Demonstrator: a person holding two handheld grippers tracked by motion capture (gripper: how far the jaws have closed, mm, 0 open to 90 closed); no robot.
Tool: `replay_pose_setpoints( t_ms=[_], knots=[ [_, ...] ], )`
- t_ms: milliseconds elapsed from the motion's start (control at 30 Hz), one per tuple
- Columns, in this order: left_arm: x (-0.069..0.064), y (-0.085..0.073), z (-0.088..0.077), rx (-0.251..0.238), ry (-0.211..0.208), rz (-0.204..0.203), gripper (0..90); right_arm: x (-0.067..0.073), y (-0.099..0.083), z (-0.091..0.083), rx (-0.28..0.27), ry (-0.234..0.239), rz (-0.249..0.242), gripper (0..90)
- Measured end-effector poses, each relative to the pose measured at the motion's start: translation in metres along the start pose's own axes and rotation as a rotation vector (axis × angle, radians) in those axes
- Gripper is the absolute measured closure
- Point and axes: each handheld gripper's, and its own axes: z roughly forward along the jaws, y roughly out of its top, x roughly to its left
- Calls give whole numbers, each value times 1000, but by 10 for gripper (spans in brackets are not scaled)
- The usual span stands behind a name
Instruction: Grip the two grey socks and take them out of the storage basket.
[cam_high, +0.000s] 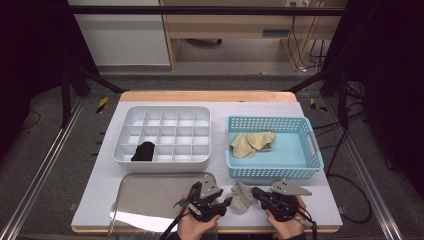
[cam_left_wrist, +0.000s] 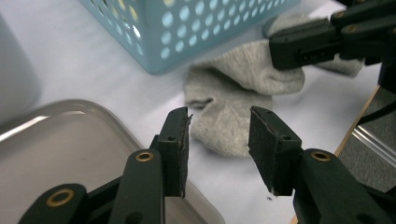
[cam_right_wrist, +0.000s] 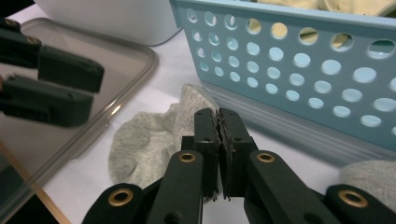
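Lying crumpled on the white worktop (cam_high: 310, 197), a grey sock (cam_high: 242, 197) sits low in the high view, just right of centre, between the two hands and just in front of the blue basket (cam_high: 274, 171). The right tongs (cam_high: 256, 192) have their jaws pressed together on a fold of this sock; in the right gripper view the black jaws meet with grey fabric pinched between them, and the sock (cam_right_wrist: 154, 140) spreads to the lower left of the frame. The left tongs (cam_high: 226, 202) stand open with a clear gap between the jaws and hold nothing; in the left gripper view the sock (cam_left_wrist: 233, 112) lies just beyond the gap, at the centre of the frame, with the right tongs (cam_left_wrist: 280, 46) clamped on its upper right part.

A metal tray (cam_high: 150, 192) lies at the lower left of the high view, under the left hand (cam_high: 197, 225). Above it sits a white divided box (cam_high: 202, 150) with a black sock (cam_high: 144, 151) in one lower-left compartment. The blue basket, at centre right, holds a pale yellow cloth (cam_high: 252, 143) near its left end. The right hand (cam_high: 285, 225) enters from the bottom edge.
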Motion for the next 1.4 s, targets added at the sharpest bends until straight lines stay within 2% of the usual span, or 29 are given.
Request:
replay_pose_setpoints(
  t_ms=[100,367,500,633,767,900,1067,1100,1300,1400],
  knots=[
    [-3,-2,9,31,5,1,573,-1,0,-1,-10,-7,-1,872],
    [-8,-4,20,64,23,-4,633,-2,0,-1,-11,-8,-2,872],
    [-7,-7,26,83,49,-24,713,-2,0,0,-8,-9,-2,872],
    [-6,-8,28,81,70,-36,794,-2,0,0,-10,-11,-3,873],
    [-7,-8,28,77,68,-36,853,-1,0,-1,-13,-11,-3,874],
    [-5,-7,20,47,38,-37,860,-1,1,-6,-25,-9,-1,874],
    [5,-6,-4,23,11,-19,860,-1,3,-17,-51,-9,18,873],
    [12,-7,-13,16,5,-26,860,-1,4,-19,-56,-6,24,873],
    [27,-10,-24,30,-30,-44,859,-7,1,-24,-35,-29,71,875],
    [31,-10,-21,34,-44,-52,859,-12,-4,-23,-1,-43,106,874]
  ],
)
